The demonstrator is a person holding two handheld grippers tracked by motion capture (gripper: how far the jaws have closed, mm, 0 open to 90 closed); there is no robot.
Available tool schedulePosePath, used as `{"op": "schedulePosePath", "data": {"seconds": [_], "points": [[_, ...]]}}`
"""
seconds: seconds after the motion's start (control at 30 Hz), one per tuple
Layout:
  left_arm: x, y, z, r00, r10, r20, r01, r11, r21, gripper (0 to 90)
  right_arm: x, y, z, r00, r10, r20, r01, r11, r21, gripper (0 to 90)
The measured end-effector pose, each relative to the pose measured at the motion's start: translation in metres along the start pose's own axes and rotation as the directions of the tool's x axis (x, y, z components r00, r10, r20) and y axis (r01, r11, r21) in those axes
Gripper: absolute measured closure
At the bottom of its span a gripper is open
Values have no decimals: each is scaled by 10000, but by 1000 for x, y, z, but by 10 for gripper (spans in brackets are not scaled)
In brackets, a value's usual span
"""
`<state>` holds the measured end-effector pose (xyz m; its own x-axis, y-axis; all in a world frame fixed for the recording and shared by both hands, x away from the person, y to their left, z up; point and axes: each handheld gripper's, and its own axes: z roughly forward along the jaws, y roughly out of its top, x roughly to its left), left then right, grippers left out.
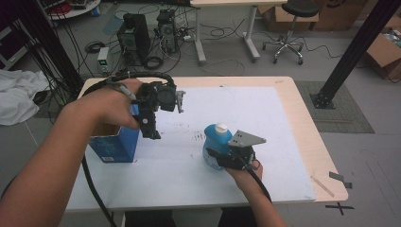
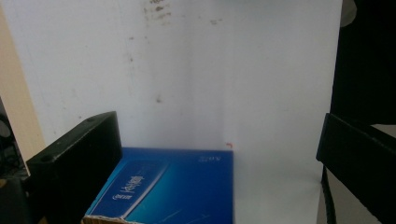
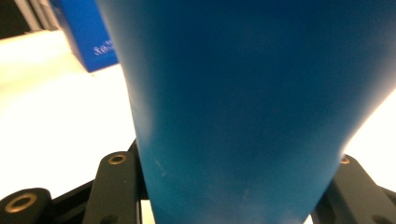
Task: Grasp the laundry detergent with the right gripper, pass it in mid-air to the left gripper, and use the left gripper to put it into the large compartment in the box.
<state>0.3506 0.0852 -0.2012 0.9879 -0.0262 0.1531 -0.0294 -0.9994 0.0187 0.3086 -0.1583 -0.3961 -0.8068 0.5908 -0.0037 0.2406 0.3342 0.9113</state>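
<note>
A blue bottle [image 1: 215, 142] with a white cap [image 1: 221, 127] stands on the white mat [image 1: 274, 123], right of centre. My right gripper [image 1: 221, 160] is shut on its lower body from the near side. In the right gripper view the bottle [image 3: 243, 102] sits tight between the two black jaws of that gripper [image 3: 236, 184]. A blue carton [image 1: 115, 144] with an open top stands at the mat's left edge. My left gripper [image 1: 145, 124] hovers above the carton's right side, pointing down. In the left gripper view its jaws [image 2: 215, 125] stand wide open over the carton [image 2: 177, 186] with nothing between them.
The wooden table [image 1: 307, 118] extends beyond the mat on the right, with a strip of tape [image 1: 340, 178] near its front corner. On the floor behind are computer towers [image 1: 135, 35], cables, a desk leg [image 1: 199, 33] and a stool [image 1: 288, 28]. A black post [image 1: 352, 52] rises at the right.
</note>
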Motion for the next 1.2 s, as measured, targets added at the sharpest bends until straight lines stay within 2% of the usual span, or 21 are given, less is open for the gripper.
{"op": "schedulePosePath", "data": {"seconds": [0.13, 0.27, 0.3, 0.33, 0.4, 0.43, 0.5, 0.57, 0.63, 0.67, 0.7, 0.73, 0.77, 0.87, 0.9, 0.97, 1.0, 1.03, 1.1, 1.13, 1.2], "points": [[-2, 2, -3, 10000, 79, 49, -79, 10000, 40, 8, -2, 15, -6, 9957, -564, -729, 571, 9983, 74, 465], [-4, 4, -3, 9999, 127, 93, -126, 9999, -52, 3, -5, 28, -11, 9795, -1093, -1692, 1115, 9938, 33, 465], [-4, 4, -3, 9999, 127, 93, -126, 9999, -52, 3, -5, 28, -11, 9795, -1093, -1692, 1115, 9938, 33, 465], [-5, 5, -4, 9998, 174, 97, -174, 9998, -26, 3, -5, 33, -12, 9656, -1424, -2177, 1486, 9888, 122, 465], [-6, 6, -4, 9997, 187, 130, -186, 9998, -32, 1, -3, 37, -12, 9528, -1718, -2502, 1839, 9826, 257, 464], [-6, 7, -4, 9997, 194, 143, -193, 9998, -63, 1, -3, 37, -12, 9528, -1718, -2502, 1839, 9826, 257, 464], [-8, 10, -5, 9995, 269, 193, -269, 9996, -9, 1, -1, 41, -10, 9337, -1998, -2972, 2159, 9762, 220, 464], [-8, 10, -5, 9995, 274, 184, -273, 9996, -27, 1, 0, 43, -10, 9280, -2072, -3096, 2238, 9745, 187, 465], [-9, 13, -5, 9992, 318, 228, -317, 9995, -18, 1, 2, 46, -9, 9148, -2239, -3362, 2401, 9707, 71, 464], [-11, 15, -5, 9991, 330, 257, -329, 9995, -11, 1, 5, 49, -8, 9013, -2426, -3590, 2594, 9658, -13, 464], [-11, 15, -5, 9991, 330, 257, -329, 9995, -11, 1, 5, 49, -8, 9013, -2426, -3590, 2594, 9658, -13, 464], [-12, 16, -4, 9990, 367, 263, -367, 9993, -13, 1, 6, 51, -7, 8940, -2535, -3693, 2712, 9625, -43, 464], [-14, 19, -5, 9987, 394, 311, -397, 9992, 76, 1, 9, 53, -5, 8802, -2692, -3908, 2870, 9578, -132, 464], [-18, 23, -5, 9983, 467, 348, -471, 9988, 108, 1, 12, 56, -1, 8557, -2893, -4290, 3070, 9513, -291, 464], [-18, 23, -5, 9983, 467, 348, -471, 9988, 108, 1, 12, 56, -1, 8557, -2893, -4290, 3070, 9513, -291, 464], [-21, 25, -5, 9981, 476, 380, -482, 9987, 145, 1, 17, 58, 5, 8297, -3135, -4618, 3354, 9414, -364, 465], [-21, 25, -5, 9981, 476, 380, -482, 9987, 145, 1, 17, 58, 5, 8297, -3135, -4618, 3354, 9414, -364, 465], [-24, 27, -5, 9978, 509, 421, -516, 9985, 171, 1, 20, 58, 9, 8134, -3235, -4835, 3452, 9374, -464, 464], [-25, 28, -5, 9976, 525, 444, -533, 9984, 162, 1, 21, 59, 11, 8085, -3262, -4898, 3465, 9366, -519, 464], [-27, 30, -5, 9974, 540, 484, -547, 9984, 133, 1, 24, 59, 16, 7980, -3306, -5039, 3494, 9351, -601, 464], [-29, 32, -4, 9970, 561, 529, -570, 9983, 149, 1, 26, 60, 20, 7927, -3310, -5120, 3495, 9348, -634, 464]]}}
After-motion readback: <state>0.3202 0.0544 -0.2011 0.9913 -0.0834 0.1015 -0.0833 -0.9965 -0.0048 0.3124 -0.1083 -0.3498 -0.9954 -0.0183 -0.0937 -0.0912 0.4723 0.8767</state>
